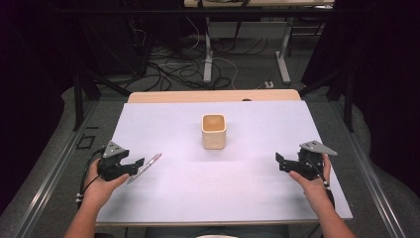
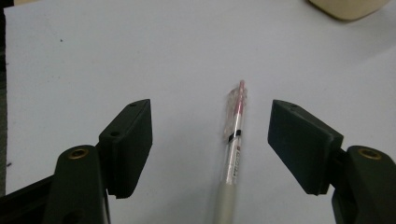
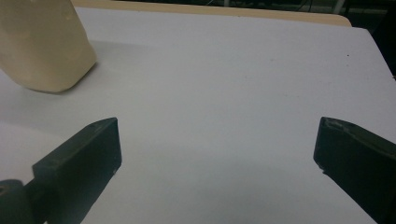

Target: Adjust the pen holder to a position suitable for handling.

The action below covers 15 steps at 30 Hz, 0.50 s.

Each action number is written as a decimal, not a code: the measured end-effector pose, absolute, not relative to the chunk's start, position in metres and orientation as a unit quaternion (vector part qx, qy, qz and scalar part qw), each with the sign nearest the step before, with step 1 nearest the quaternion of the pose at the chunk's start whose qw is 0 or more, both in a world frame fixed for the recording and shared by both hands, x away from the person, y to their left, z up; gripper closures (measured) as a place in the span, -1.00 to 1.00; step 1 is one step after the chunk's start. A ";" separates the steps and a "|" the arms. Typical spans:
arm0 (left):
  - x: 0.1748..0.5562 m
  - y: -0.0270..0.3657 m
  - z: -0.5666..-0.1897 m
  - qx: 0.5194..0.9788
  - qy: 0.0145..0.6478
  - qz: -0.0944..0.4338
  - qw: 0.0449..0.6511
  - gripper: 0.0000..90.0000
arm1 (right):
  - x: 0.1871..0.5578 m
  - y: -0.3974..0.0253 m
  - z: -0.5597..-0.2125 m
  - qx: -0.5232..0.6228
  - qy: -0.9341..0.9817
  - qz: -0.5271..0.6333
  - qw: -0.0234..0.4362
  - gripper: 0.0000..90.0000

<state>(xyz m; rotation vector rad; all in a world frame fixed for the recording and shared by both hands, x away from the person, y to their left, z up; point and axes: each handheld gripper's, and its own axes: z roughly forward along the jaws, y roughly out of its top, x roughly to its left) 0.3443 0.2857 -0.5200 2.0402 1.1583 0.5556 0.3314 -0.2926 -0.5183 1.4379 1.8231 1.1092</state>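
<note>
While the person's left hand (image 1: 99,191) is holding the left gripper (image 1: 140,162) low over the near-left part of the white table sheet (image 1: 247,198), its two black jaws are standing wide apart on either side of a slim clear plastic pen with a pink tip (image 2: 235,144). In the left gripper view the pen is lying flat on the sheet between the jaws, nearer the right-hand one and touching neither, its pink tip pointing away from the camera. At the middle of the table a cream square-sided cup (image 1: 214,131) is standing upright, well apart from the pen. Over at the near-right, the right hand (image 1: 313,186) is holding the right gripper (image 1: 279,161) just above the sheet, its jaws also spread wide with nothing between them, the cup showing at the upper left of its view.
</note>
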 end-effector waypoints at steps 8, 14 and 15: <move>0.341 0.288 -0.527 0.810 0.446 0.191 0.330 -0.17 | 0.331 -0.292 -0.518 0.536 0.680 0.415 0.279 -0.99; 0.339 0.289 -0.534 0.809 0.461 0.159 0.329 0.00 | 0.333 -0.292 -0.520 0.529 0.678 0.422 0.286 -0.98; 0.338 0.288 -0.535 0.807 0.462 0.159 0.330 0.05 | 0.334 -0.292 -0.521 0.528 0.679 0.422 0.286 -0.98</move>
